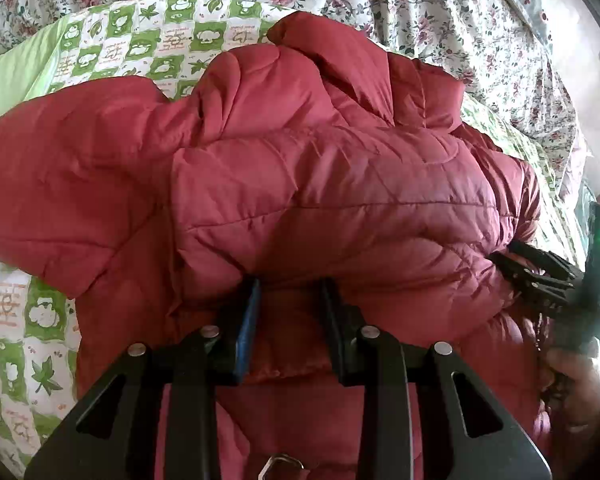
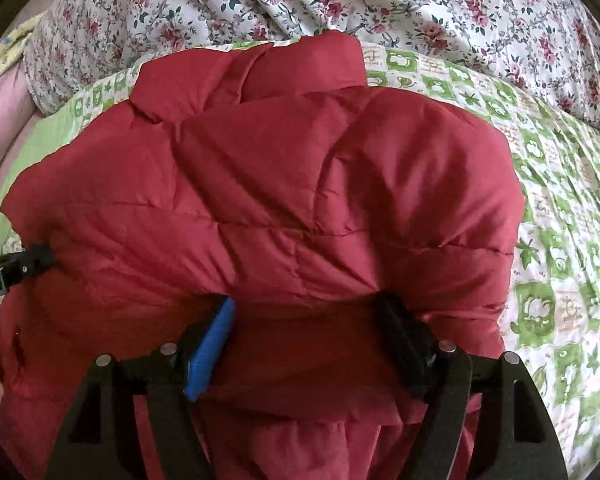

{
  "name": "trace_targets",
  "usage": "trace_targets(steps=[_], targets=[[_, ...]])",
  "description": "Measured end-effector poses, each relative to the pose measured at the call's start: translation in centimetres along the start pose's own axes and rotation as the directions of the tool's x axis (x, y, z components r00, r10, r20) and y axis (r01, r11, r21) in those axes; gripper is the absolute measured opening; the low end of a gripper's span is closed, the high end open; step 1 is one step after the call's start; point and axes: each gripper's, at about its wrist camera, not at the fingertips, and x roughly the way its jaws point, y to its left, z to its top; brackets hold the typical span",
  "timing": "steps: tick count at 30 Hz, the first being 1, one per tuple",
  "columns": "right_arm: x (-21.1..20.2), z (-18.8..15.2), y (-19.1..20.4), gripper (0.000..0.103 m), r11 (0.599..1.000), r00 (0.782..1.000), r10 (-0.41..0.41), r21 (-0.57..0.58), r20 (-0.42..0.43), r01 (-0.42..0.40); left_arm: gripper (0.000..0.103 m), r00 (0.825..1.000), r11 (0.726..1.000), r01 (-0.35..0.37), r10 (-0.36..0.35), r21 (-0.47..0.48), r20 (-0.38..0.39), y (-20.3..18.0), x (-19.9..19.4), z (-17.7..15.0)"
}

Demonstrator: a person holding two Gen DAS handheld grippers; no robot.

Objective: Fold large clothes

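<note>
A puffy red quilted jacket [image 1: 300,160] [image 2: 300,180] lies folded over on a bed, its collar at the far side. My left gripper [image 1: 290,300] is shut on a fold of the jacket at its near edge, with red fabric pinched between the blue pad and the black finger. In the right wrist view its tip [image 2: 40,256] pokes into the jacket's left edge. My right gripper [image 2: 306,312] stands wide, jaws apart, with a thick roll of jacket between them and slack fabric below. The left wrist view shows it at the jacket's right edge [image 1: 512,268].
Under the jacket lies a green-and-white patterned quilt [image 1: 140,40] [image 2: 560,260]. A rumpled floral sheet [image 1: 460,20] [image 2: 300,0] fills the far side of the bed. A person's hand [image 1: 572,380] holds the right gripper.
</note>
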Motion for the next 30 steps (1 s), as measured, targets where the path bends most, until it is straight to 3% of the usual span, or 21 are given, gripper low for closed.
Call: trace_targets(steps=[4, 8, 14, 22, 30], targets=[[0.2, -0.1, 0.6, 0.076, 1.0, 1.0, -0.023, -0.014, 0.004, 0.023, 0.03, 1.0, 1.0, -0.023, 0.023, 0.01, 0.008, -0.3, 0.3, -0.1], [0.2, -0.4, 0.6, 0.076, 0.999, 1.0, -0.029, -0.019, 0.01, 0.029, 0.029, 1.0, 1.0, -0.003, 0.003, 0.004, 0.009, 0.0, 0.3, 0.0], [-1.0, 0.0, 0.2, 0.076, 1.0, 1.0, -0.001, 0.015, 0.006, 0.001, 0.029, 0.99, 0.982, 0.137, -0.133, -0.133, 0.037, 2.9, -2.3, 0.0], [-4.7, 0.2, 0.1, 0.076, 0.994, 0.997, 0.06, 0.086, 0.04, -0.063, 0.03, 0.994, 0.974, 0.086, -0.07, -0.211, 0.082, 6.5, -5.8, -0.8], [-7.7, -0.9, 1.6, 0.08, 0.991, 0.991, 0.124, 0.044, 0.051, -0.126, 0.029, 0.994, 0.932, 0.073, -0.041, -0.355, 0.097, 12.0, -6.2, -2.1]])
